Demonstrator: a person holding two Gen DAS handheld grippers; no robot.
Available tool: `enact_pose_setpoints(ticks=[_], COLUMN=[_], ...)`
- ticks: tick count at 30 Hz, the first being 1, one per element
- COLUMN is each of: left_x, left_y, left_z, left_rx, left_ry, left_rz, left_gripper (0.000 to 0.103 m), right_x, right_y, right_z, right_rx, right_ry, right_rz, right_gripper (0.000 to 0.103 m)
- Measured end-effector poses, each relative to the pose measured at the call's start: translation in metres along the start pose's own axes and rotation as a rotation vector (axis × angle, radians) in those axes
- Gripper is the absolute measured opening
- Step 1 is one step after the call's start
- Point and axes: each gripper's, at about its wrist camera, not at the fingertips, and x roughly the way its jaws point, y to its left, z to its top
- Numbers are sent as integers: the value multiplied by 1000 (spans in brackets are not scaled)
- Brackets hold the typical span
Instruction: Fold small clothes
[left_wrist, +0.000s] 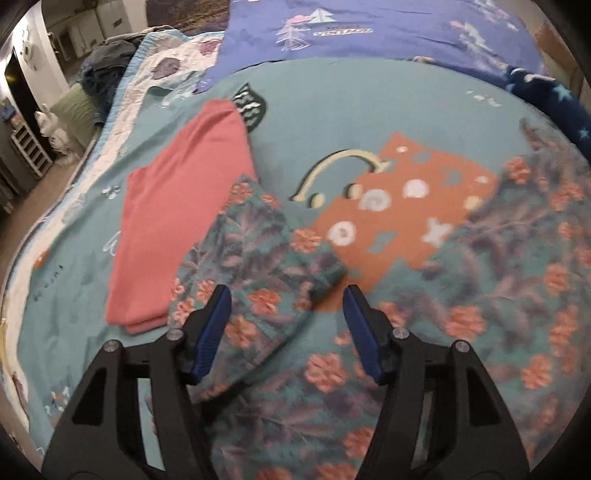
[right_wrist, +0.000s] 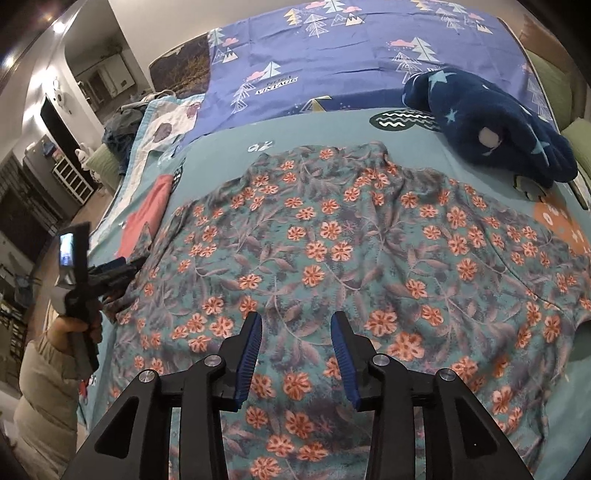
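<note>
A teal garment with orange flowers (right_wrist: 351, 251) lies spread flat on the bed. My right gripper (right_wrist: 297, 325) is open and empty just above its near part. In the left wrist view my left gripper (left_wrist: 288, 299) is open and empty over a sleeve (left_wrist: 258, 258) of the same garment, which lies partly folded over. The left gripper also shows in the right wrist view (right_wrist: 110, 269) at the garment's left edge. A folded pink garment (left_wrist: 177, 221) lies on the bed to the left of the sleeve.
The bed has a teal printed sheet (left_wrist: 332, 107) with an orange patch (left_wrist: 406, 206). A purple pillow cover (right_wrist: 332, 62) lies at the far end. A dark blue starry plush item (right_wrist: 491, 122) lies at the far right. The bed's left edge drops to the floor (right_wrist: 66, 221).
</note>
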Motion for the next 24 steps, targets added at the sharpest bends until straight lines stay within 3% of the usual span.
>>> enact_pose_setpoints(ticks=[2,4,7,10,12,14,16,19,24], left_x=[6,3,-34,-87,-117,-142,-151,-154,-159], left_y=[11,26,24,-3,-26,-55,-78,-104,-129], left_z=[4,8,11,13,10,3,0,-8,-27], left_rx=[-57,-160,-189,-151,-91,-21,21,61,111], left_ry=[44,62,-39,-142,-199,-239,-241,-214,-182], left_rz=[-33,-75,-155,-300,-355,-417,-472,-538,-569], left_gripper=[7,5,5,5,5,5,5,5,5], right_x=[2,4,6,7,8,9,11,20,60], right_y=[-2,-2,2,8,12,17,22,28,30], right_z=[1,3,6,12,18,25,34,46,65], right_rx=[8,11,1,-11,-6,4,9,29,113], right_ry=[2,8,10,5,5,18,29,54,174], right_rz=[-3,-4,20,77,147,221,303,363,418], right_gripper=[40,40,40,40,41,49,57,61,61])
